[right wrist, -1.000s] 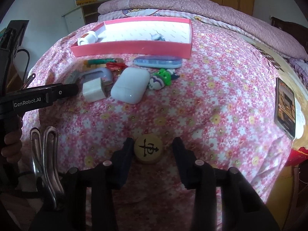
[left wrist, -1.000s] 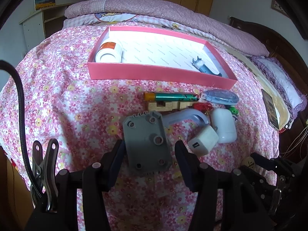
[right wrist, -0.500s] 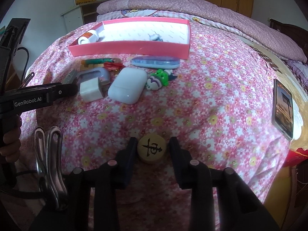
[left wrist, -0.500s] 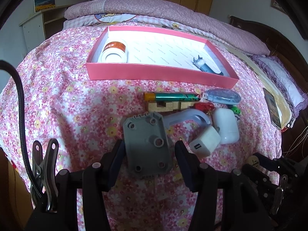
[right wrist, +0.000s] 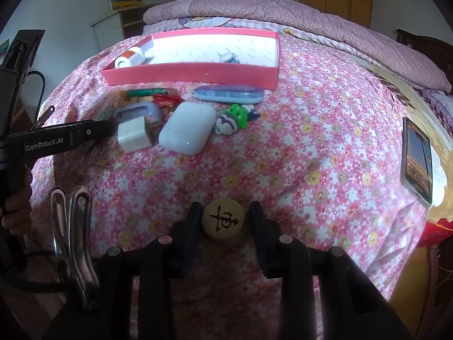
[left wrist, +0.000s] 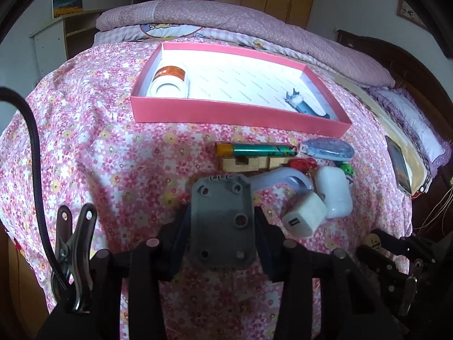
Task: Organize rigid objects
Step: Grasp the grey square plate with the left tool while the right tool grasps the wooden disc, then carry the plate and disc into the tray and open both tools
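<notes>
A grey plate (left wrist: 220, 221) with several holes lies on the flowered bedspread, and my left gripper (left wrist: 220, 209) is closing, its fingers against the plate's two long sides. In the right wrist view a round wooden chess piece (right wrist: 223, 219) with a black character sits between the fingers of my right gripper (right wrist: 225, 206), which is closing too. Its left finger meets the piece and a thin gap shows at its right finger. The pink box (left wrist: 235, 110) beyond holds a white bottle (left wrist: 170, 83) and a small blue-and-white item (left wrist: 303, 106).
Between the box and the grippers lie a green tube (left wrist: 254, 149), a wooden block (left wrist: 243, 164), blue correction tape (right wrist: 228, 94), a white earbud case (right wrist: 187, 130), a white charger cube (right wrist: 133, 137) and a green toy figure (right wrist: 232, 119). A phone (right wrist: 417, 158) lies near the bed's right edge.
The left fingers have closed in from a clear gap to the grey plate's sides. The right fingers have narrowed around the chess piece. The white bottle in the box rolled slightly.
</notes>
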